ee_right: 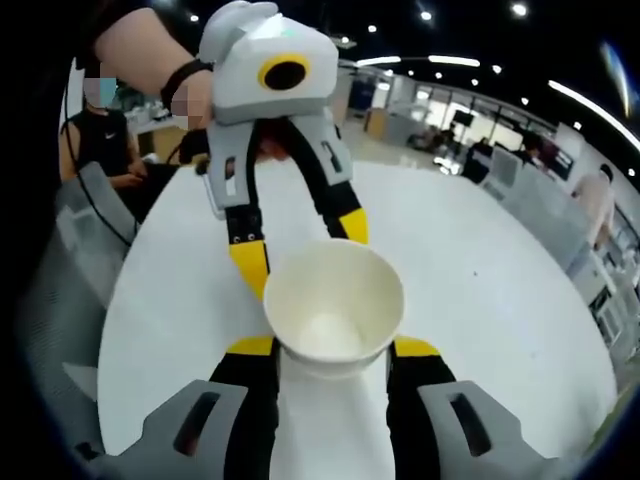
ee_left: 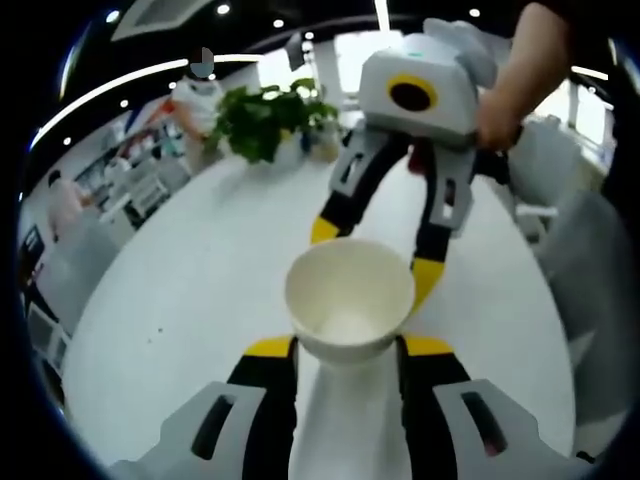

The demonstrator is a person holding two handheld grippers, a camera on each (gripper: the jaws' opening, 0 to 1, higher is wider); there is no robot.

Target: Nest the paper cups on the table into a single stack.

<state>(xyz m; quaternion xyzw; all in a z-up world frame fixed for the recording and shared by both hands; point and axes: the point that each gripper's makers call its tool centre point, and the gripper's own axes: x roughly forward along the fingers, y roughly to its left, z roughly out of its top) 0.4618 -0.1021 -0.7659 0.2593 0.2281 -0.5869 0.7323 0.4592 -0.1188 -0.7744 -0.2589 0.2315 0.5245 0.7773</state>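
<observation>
- In the left gripper view the left gripper (ee_left: 345, 346) has its two yellow-tipped jaws set against the two flanks of a white paper cup (ee_left: 349, 298), just under the rim, so it is clamped on the cup.
- The cup's open mouth faces the camera and its inside looks empty; whether it is one cup or several nested together I cannot tell.
- Beyond the cup in that view, the right gripper (ee_left: 371, 252) comes in from the far side, held by a hand (ee_left: 497, 122), its jaws spread apart with one yellow tip at each side of the cup's far rim; whether those tips touch the rim is not clear.
- The left gripper view also takes in, well behind the cup, a green potted plant (ee_left: 264, 118) at the far edge of the white round table (ee_left: 200, 290).
- The right gripper view has a like arrangement: the right gripper (ee_right: 332, 347) has a yellow tip just beside each flank of a white paper cup (ee_right: 333, 303) under its rim, with the left gripper (ee_right: 300, 248) reaching in from beyond.
- Far beyond the cup in the right gripper view is an open office floor with desks and ceiling lights, and a seated person (ee_right: 105, 140) in dark clothes beside the table (ee_right: 480, 280).
- The table surface around the cup is plain white in both views.
</observation>
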